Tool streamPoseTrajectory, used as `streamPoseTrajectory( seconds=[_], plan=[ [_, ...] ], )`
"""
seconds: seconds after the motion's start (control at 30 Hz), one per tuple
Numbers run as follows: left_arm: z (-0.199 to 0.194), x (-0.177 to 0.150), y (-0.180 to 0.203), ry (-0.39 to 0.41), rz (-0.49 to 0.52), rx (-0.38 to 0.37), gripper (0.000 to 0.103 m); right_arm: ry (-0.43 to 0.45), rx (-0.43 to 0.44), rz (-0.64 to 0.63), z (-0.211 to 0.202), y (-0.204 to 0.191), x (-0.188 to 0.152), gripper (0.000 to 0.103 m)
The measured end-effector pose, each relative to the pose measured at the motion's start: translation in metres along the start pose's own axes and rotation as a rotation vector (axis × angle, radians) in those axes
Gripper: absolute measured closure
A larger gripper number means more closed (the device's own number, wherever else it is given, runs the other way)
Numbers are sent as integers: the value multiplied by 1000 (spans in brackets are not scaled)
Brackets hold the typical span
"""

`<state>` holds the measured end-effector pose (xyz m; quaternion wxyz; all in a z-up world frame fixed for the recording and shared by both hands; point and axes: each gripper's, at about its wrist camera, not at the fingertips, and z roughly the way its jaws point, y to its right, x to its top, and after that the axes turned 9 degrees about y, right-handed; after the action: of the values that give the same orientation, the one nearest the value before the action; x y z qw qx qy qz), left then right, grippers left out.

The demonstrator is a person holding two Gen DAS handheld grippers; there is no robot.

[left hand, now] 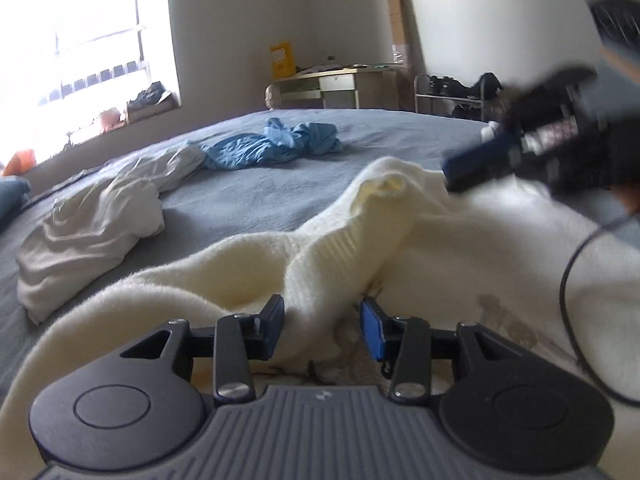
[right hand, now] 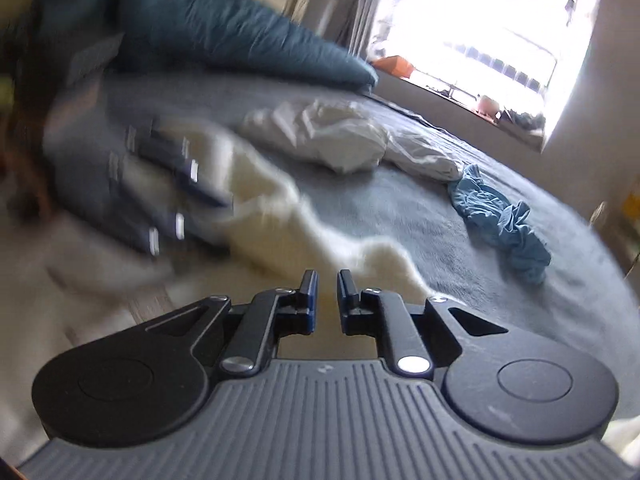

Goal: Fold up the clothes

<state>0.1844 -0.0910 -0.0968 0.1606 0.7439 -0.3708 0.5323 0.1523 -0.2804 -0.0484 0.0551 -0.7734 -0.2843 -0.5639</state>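
Observation:
A cream fuzzy sweater (left hand: 400,220) lies spread on the grey bed (left hand: 256,196), one ribbed sleeve running toward me. My left gripper (left hand: 322,330) is open, its blue pads on either side of the sleeve's cuff end. My right gripper (right hand: 327,296) hovers over the sweater (right hand: 320,248) with its jaws narrowly apart and nothing between them. It shows blurred in the left wrist view (left hand: 472,168) near the sweater's far fold. The left gripper appears blurred in the right wrist view (right hand: 188,192).
A crumpled white garment (left hand: 100,220) and a bunched blue garment (left hand: 276,144) lie farther back on the bed. A dark teal pillow (right hand: 224,24) lies at the bed's head. A bright window (left hand: 80,40), a desk (left hand: 336,84) and a shoe rack (left hand: 452,92) line the walls.

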Motion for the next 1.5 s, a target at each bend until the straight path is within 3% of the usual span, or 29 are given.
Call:
streamPoseTrajectory(
  seconds=[0.07, 0.13, 0.23, 0.37, 0.53, 0.9, 0.97, 1.0, 1.03, 1.2, 1.5],
  plan=[
    [-2, -2, 8, 7, 41, 16, 60, 28, 29, 27, -1, 1, 15, 89],
    [-4, -5, 20, 19, 109, 29, 60, 44, 63, 31, 7, -2, 30, 71],
    [-10, -9, 39, 38, 211, 19, 60, 28, 101, -12, 35, -10, 50, 62],
    [-10, -12, 44, 48, 241, 7, 61, -105, 139, -103, 83, -20, 50, 62],
    [-11, -15, 40, 47, 219, -14, 61, -297, 191, -241, 105, -26, 21, 62],
    [-7, -17, 34, 38, 179, -34, 61, -290, 199, -543, 117, -62, 18, 59],
    [-7, -18, 33, 41, 173, -35, 61, -269, 172, -576, 120, -64, 20, 66],
    [-7, -18, 33, 43, 171, -36, 61, -257, 155, -573, 121, -63, 22, 74],
    [-7, -18, 32, 43, 171, -36, 61, -242, 135, -568, 122, -61, 24, 96],
    [-6, -18, 30, 45, 162, -40, 60, -68, 14, -344, 112, -27, 51, 96],
    [-12, -14, 19, 79, 120, -2, 50, 42, 1, 175, 132, 35, 62, 97]
  ],
)
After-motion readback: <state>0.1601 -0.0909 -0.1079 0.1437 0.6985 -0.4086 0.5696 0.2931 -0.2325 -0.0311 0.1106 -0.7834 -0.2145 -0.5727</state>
